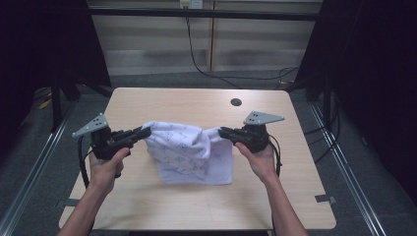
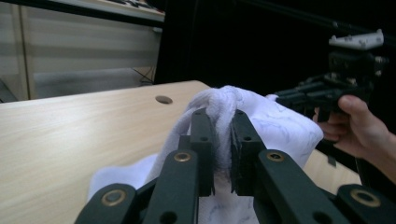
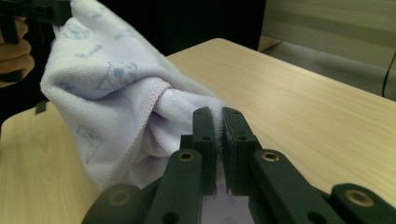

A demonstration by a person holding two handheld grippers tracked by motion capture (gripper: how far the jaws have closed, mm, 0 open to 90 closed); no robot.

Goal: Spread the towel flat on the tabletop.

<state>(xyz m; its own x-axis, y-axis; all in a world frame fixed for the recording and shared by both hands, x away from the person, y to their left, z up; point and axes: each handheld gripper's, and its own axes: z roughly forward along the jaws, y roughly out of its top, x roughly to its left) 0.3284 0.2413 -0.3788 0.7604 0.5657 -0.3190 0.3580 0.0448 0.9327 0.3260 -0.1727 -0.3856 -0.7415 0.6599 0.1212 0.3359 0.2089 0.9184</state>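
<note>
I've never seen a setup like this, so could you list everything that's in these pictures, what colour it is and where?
towel: one, white with a faint pale print, lifted by two corners above the table's middle, lower edge resting on the top.
table: one, light wood, centre of the room.
hole: one, dark, round, far side of the table top.
cable: one, black, on the floor behind the table.
left gripper: one, black, shut on the towel's left corner.
right gripper: one, black, shut on the right corner.
hands: two, holding the grippers.

towel: on table, mid | hole: behind towel, far edge
</note>
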